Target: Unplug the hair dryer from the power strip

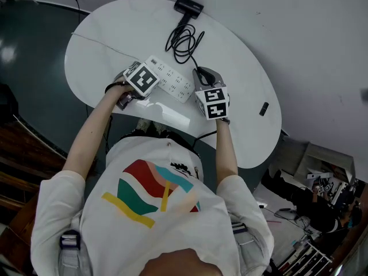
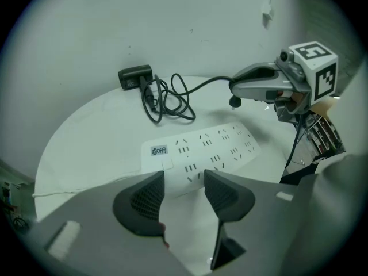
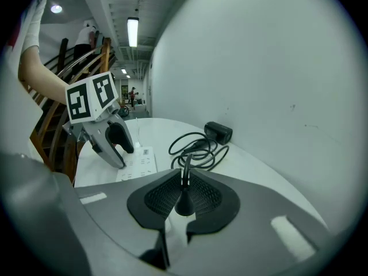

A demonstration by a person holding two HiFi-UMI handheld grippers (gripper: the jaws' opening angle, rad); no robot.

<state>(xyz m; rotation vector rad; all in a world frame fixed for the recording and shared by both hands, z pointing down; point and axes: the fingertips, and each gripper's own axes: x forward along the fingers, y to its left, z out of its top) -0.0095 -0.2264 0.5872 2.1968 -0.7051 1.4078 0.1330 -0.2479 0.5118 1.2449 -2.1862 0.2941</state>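
White table (image 1: 115, 33) — plug (image 3: 183, 204) in right claw (image 3: 183, 190)

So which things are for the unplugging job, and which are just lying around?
For the job: hair dryer, cord, plug held in the right gripper, power strip, open left gripper.
Lying about: small black thing near the table edge, clutter on the floor.

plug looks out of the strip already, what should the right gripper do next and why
Probably lower the black plug onto the white round table beside the white power strip and let go. The right gripper is shut on the plug, held clear of the strip, whose sockets in view are empty.
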